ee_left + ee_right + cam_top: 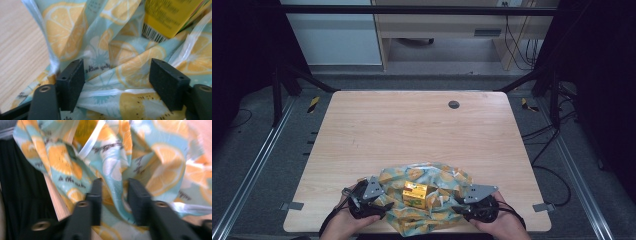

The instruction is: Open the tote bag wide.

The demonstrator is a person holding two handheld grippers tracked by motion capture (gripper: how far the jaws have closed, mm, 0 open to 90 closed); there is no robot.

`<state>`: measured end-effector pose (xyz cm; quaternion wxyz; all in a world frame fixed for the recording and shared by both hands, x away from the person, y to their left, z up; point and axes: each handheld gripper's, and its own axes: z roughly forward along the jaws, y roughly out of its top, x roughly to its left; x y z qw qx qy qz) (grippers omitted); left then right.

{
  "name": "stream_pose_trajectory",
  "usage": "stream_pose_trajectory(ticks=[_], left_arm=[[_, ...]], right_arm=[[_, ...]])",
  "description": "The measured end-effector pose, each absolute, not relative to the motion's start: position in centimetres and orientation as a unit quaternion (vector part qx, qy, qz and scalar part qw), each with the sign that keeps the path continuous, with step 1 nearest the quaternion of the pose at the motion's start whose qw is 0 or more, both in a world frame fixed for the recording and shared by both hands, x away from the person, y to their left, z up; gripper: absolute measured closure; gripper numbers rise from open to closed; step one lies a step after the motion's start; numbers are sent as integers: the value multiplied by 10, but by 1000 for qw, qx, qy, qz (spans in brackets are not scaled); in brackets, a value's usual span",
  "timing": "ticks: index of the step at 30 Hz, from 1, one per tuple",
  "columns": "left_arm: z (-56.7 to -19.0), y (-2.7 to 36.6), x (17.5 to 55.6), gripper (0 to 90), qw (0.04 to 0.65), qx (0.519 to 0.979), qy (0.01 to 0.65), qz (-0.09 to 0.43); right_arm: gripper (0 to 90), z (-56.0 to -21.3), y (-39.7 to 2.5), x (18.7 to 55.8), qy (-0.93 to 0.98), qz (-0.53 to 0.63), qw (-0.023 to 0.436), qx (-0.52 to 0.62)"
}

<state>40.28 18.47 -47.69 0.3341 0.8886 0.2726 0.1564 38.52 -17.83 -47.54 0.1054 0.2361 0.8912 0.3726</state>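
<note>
Low in the centre of the high view, at the table's (362, 130) near edge, we have the lemon-print plastic bag (447, 182) crumpled in a heap, with the yellow carton (414, 195) sitting in the middle of it. So the carton already rests on or in the bag; whether it is fully inside we cannot tell.

Our left gripper (116, 82) has its jaws spread wide, with bag film between them, nothing pinched. Our right gripper (112, 197) has its jaws drawn near each other around a fold of the bag, though a gap shows; we cannot tell if it grips.

We judge that gathering or closing the bag is left.
</note>
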Motion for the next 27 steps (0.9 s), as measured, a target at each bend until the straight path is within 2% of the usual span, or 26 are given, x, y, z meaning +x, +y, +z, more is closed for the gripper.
stream_pose_trajectory(ticks=[6,9,18,27], left_arm=[[-461,185,399,149,396,859,269,180],[-452,188,397,130,425,843,267,195],[-445,217,410,105,449,798,334,226],[-453,252,441,97,398,768,424,270]], right_arm=[[334,-455,-185,381,871,400,139,249],[259,-446,-193,381,860,413,151,259],[163,-424,-231,396,806,455,198,323],[90,-434,-250,434,745,443,256,428]])
